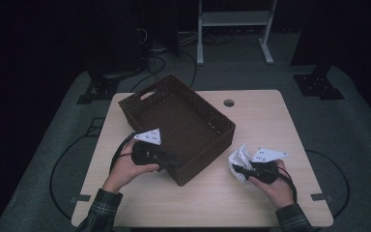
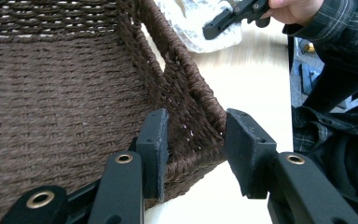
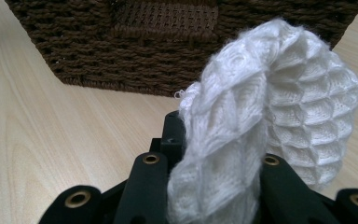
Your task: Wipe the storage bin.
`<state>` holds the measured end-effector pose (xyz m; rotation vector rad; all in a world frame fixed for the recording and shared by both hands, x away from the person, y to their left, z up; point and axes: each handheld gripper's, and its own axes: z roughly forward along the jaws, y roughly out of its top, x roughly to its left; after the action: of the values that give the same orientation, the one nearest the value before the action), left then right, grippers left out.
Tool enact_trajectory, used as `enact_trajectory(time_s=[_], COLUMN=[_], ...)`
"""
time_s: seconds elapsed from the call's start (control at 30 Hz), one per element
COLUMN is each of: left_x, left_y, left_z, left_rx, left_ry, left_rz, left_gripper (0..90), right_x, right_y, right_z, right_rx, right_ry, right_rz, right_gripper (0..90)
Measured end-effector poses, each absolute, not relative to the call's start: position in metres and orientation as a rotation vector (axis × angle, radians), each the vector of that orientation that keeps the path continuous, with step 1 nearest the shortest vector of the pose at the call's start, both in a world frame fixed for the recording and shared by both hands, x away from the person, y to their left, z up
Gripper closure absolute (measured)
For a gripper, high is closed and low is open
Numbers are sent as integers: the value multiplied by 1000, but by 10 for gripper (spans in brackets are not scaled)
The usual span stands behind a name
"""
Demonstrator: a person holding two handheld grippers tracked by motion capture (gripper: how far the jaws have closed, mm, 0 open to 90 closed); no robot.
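A brown woven basket (image 1: 212,115) stands askew in the middle of the wooden table (image 1: 265,121). My left gripper (image 1: 171,159) straddles its near left wall close to the corner. In the left gripper view the wall (image 2: 191,93) sits between the pads of the left gripper (image 2: 196,123), which press on it. To the right of the basket my right gripper (image 1: 236,168) is shut on a white waffle-knit cloth (image 1: 240,155). In the right gripper view this cloth (image 3: 279,88) bulges up from between the jaws of the right gripper (image 3: 219,135), with the basket's side (image 3: 121,51) just beyond.
A round cable hole (image 1: 229,103) lies in the table behind the basket. A white metal frame (image 1: 232,19) and black stand feet (image 1: 319,84) are on the floor beyond the table. Cables run across the floor at left.
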<state>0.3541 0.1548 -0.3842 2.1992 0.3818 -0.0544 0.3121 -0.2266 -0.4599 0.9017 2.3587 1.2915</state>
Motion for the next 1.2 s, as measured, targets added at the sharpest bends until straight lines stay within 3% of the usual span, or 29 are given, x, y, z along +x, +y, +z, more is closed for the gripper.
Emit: enact_trajectory(time_s=[1.0, 1.2], left_x=[375, 377], left_y=[73, 75], left_z=[-387, -386], left_rx=[2189, 2200], left_ry=[366, 365], left_rz=[-93, -83], left_gripper=[604, 536], right_x=[314, 314], right_y=[-235, -235], right_z=[-460, -460], right_rx=[913, 909], right_ry=[2340, 2344], right_rz=[1282, 1284], right_gripper=[741, 741])
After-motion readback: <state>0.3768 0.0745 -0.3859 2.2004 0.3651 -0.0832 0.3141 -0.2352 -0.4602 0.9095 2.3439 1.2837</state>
